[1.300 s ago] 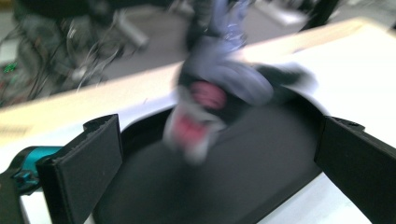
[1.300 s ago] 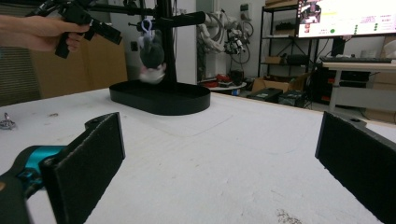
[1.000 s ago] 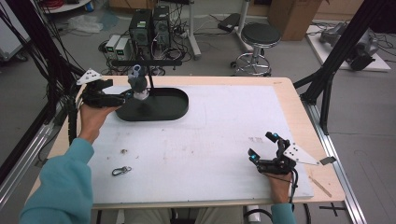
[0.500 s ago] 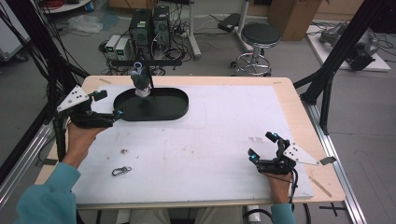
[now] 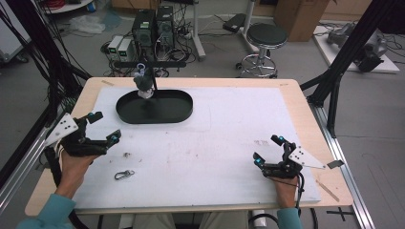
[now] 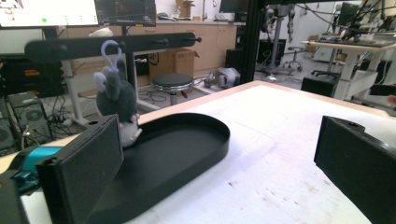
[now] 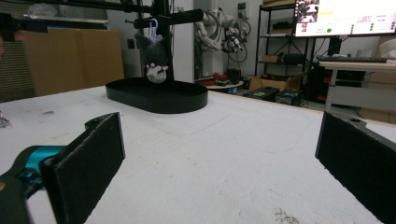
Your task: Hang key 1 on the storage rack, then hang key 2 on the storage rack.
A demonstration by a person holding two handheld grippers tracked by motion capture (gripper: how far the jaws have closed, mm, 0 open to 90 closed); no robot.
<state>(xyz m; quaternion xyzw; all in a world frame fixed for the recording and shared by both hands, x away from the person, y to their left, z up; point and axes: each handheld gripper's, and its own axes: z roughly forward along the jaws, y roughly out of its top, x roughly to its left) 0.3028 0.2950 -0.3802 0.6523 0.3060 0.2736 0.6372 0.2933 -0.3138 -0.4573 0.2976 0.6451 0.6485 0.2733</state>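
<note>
Table white | left gripper (image 5: 102, 134) apart, withdrawn from plush toy (image 5: 143, 85) | right gripper (image 5: 270, 150) apart

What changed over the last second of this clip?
The left gripper pulled back from the plush toy on the stand, moving toward the person and the table's left edge; it is open and empty. The toy stayed hanging over the black tray. The right gripper, the carabiner and the tray stayed put.

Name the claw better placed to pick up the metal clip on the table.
Left, probably. The left claw hangs open just above the clip on that side of the table, while the right claw sits far across the white mat.
</note>
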